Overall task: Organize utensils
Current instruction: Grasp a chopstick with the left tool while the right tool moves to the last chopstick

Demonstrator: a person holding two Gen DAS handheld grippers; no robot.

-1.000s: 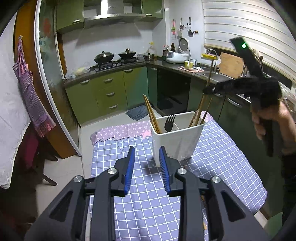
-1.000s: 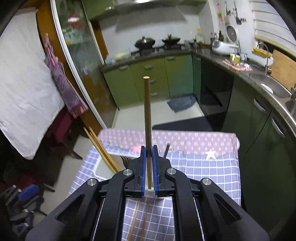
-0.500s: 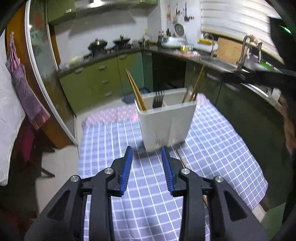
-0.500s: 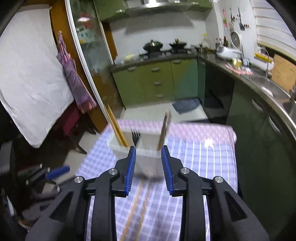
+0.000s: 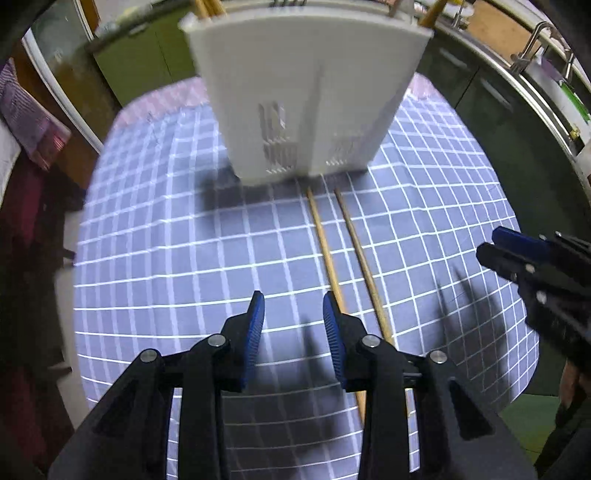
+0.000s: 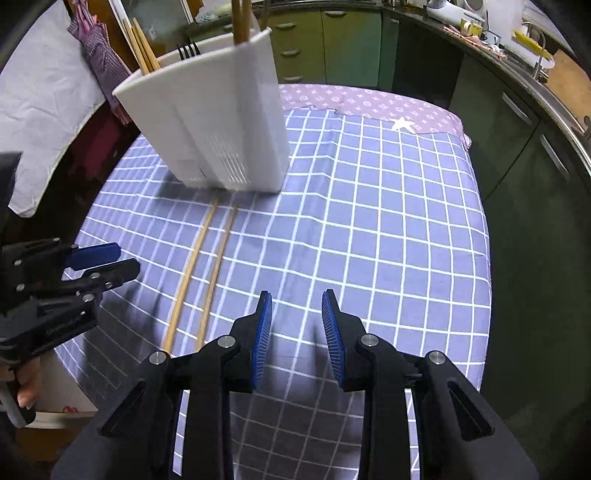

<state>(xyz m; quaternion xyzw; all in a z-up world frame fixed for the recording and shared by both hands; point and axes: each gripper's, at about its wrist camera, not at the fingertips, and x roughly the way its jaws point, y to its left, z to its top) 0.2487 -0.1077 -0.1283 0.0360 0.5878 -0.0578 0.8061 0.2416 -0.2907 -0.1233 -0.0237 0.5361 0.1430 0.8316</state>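
In the left wrist view, the left claw (image 5: 293, 314) is seen at the lower centre of the frame with its blue-padded fingers (image 5: 255, 325) spread wide and nothing held between them. A white utensil holder (image 5: 306, 92) is seen at the upper centre, standing on the counter (image 5: 166, 240), which is covered by a purple checked cloth (image 5: 424, 221). Two wooden chopsticks (image 5: 325, 251) are laid side by side on the cloth, running from the foot of the holder down toward the lower centre; the left one passes just beside the right finger of the left claw, and whether it is touched cannot be told. More chopsticks and a fork are shown only as tips at the top edge, standing in the holder. The right claw (image 5: 491, 245) is seen at the right edge, over the counter's right side. In the right wrist view, the right claw (image 6: 296, 319) is shown at the lower centre, likewise opened wide and empty, above bare cloth (image 6: 388, 221). The utensil holder (image 6: 210, 125) is placed at the upper left, with chopsticks (image 6: 140, 48) leaning in its left compartment, a black fork (image 6: 188, 48) in the middle and further sticks (image 6: 240, 22) in the right one. The loose chopsticks (image 6: 207, 258) are seen left of centre, and the left claw (image 6: 107, 262) is seen at the left edge, near them but apart. Green kitchen cabinets (image 6: 321, 44) are visible along the top.
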